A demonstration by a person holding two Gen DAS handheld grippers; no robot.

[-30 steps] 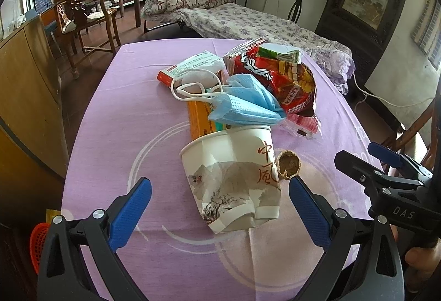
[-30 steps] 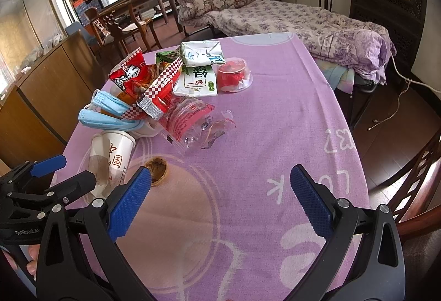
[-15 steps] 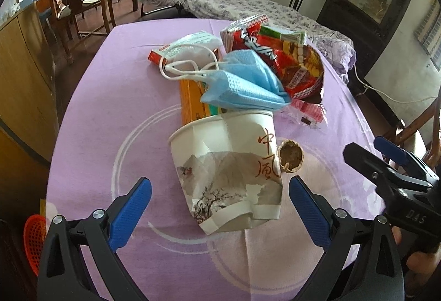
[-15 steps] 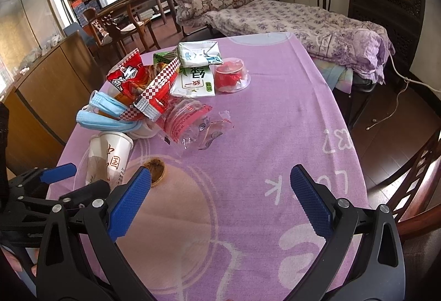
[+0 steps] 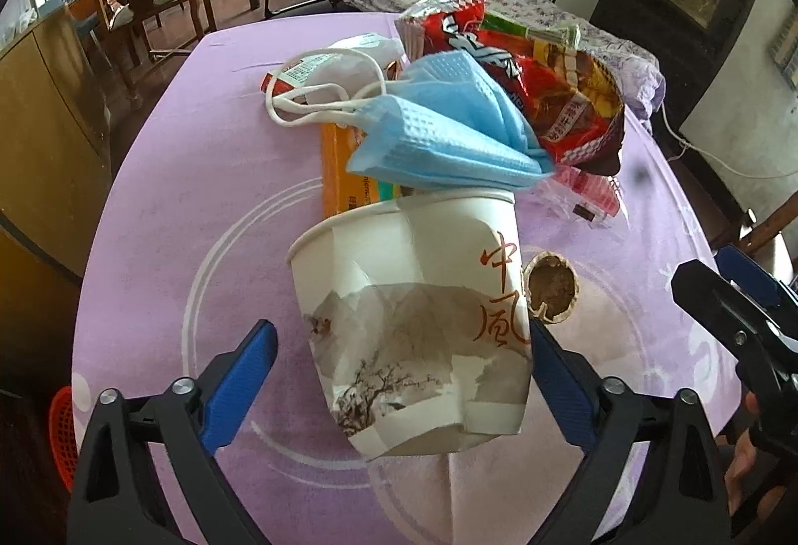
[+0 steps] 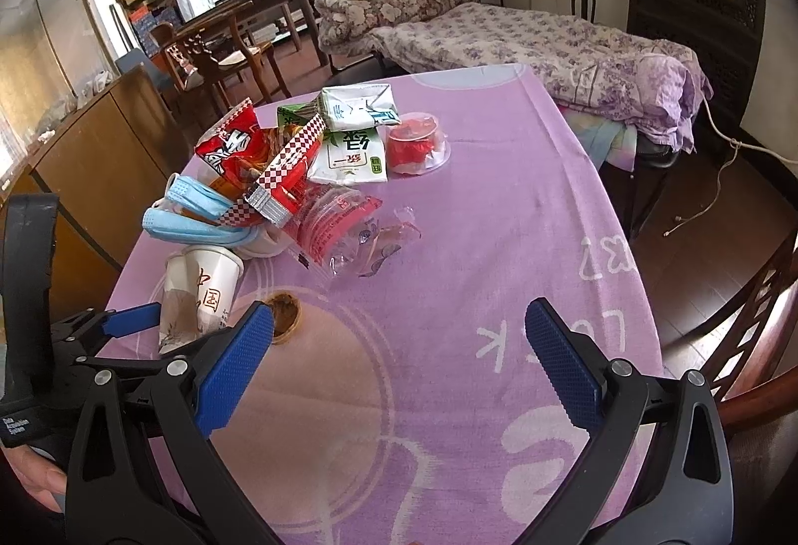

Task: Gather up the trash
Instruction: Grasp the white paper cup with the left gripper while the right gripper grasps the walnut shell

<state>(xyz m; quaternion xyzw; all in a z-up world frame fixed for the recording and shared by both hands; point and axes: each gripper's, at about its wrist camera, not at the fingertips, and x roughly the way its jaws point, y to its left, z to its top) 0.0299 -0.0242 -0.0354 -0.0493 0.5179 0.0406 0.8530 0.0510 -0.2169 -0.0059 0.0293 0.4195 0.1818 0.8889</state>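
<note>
Paper cup (image 5: 414, 320): white, crushed, creased, ink landscape print, red characters; on purple table (image 5: 149, 246), near edge of trash pile. Left tongs (image 5: 401, 375) straddle cup, jaws closing, right pad at cup wall, left pad apart. Blue pleated mask (image 5: 449, 131) drapes over cup rim. Brown crinkled cupcake liner (image 5: 551, 293) just right. Red glossy snack bag (image 5: 548, 91) behind. Right tongs (image 6: 411, 370) apart, nothing between.

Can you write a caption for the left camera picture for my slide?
Left tool, closing, straddles a crushed paper cup lying before piled trash.
</note>
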